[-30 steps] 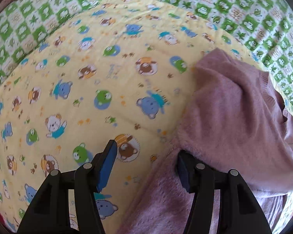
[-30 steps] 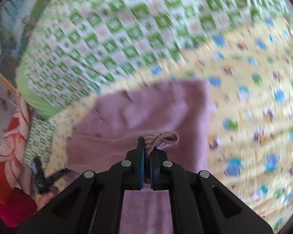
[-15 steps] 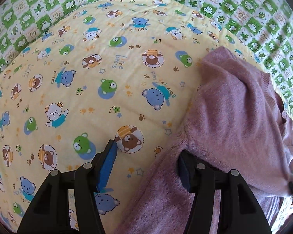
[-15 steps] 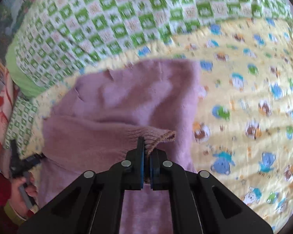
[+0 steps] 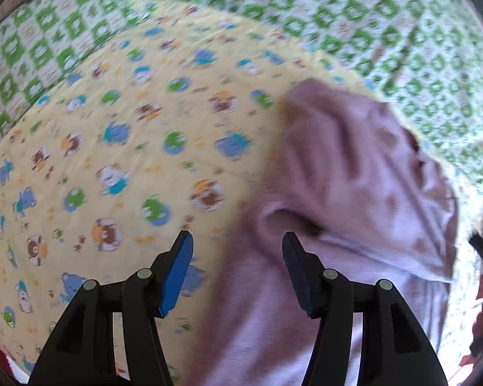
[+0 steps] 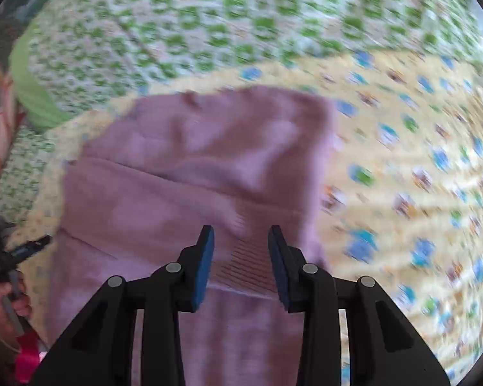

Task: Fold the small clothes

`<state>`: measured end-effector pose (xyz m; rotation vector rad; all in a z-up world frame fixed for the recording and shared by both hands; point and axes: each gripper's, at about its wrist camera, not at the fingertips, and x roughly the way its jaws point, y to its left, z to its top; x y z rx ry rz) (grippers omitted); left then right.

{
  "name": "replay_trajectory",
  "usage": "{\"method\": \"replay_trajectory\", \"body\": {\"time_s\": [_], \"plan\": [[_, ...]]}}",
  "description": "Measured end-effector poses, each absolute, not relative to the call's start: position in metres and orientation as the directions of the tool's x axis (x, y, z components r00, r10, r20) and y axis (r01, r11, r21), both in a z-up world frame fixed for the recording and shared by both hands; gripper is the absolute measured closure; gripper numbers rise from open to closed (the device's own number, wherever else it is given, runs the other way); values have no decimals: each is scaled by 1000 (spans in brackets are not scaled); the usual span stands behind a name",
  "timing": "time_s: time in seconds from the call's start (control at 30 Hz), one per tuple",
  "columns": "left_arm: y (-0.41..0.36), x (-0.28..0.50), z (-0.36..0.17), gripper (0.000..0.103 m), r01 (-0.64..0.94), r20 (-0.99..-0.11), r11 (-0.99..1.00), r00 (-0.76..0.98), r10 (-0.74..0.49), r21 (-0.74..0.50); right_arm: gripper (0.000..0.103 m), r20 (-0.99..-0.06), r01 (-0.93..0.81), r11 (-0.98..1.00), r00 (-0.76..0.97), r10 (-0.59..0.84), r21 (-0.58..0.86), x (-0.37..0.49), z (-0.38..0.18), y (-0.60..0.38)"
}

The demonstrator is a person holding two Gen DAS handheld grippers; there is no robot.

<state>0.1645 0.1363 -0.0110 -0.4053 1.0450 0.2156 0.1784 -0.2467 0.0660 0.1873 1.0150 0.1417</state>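
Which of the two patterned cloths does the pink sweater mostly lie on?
The yellow bear-print cloth: the sweater mostly covers it, while the green-checked cloth lies beyond the sweater's far edge.

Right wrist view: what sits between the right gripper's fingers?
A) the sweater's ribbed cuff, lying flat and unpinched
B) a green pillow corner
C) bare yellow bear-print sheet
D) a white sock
A: the ribbed cuff of the pink sweater lies flat between the right gripper pads, whose jaws are opening and do not press on it.

Home bedroom: bear-print sheet (image 5: 119,148), green checked quilt (image 5: 386,32).
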Motion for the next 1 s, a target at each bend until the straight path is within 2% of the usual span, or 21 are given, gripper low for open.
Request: {"method": "replay_trajectory", "body": {"time_s": [0.1, 0.2, 0.3, 0.47, 0.67, 0.77, 0.83, 1.0], "plan": [[118, 175, 3, 45, -317, -844, 915, 535, -46, -250, 66, -776, -198, 908, 472, 417, 368, 226, 81, -192], [99, 192, 6, 45, -276, -829, 925, 555, -67, -260, 66, -719, -296, 809, 372, 588, 509, 281, 81, -131], [84, 206, -3, 45, -250, -830, 935, 553, -75, -251, 66, -707, -371, 757, 290, 645, 538, 327, 74, -72], [81, 223, -31, 45, -270, -853, 924, 512, -101, -271, 66, -762, -432, 730, 136, 634, 530, 388, 39, 11], [87, 228, -55, 45, -302, -872, 907, 473, -125, -293, 66, -871, -502, 763, 39, 490, 407, 407, -7, 45], [88, 227, -61, 45, -306, -869, 901, 475, -135, -308, 80, -887, -539, 755, 29, 461, 374, 411, -19, 49], [88, 229, -63, 45, -307, -872, 901, 471, -135, -305, 97, -874, -539, 747, 38, 484, 390, 415, -18, 46], [84, 232, -65, 45, -311, -877, 904, 464, -124, -293, 98, -832, -530, 730, 77, 549, 433, 427, -7, 41]]}}
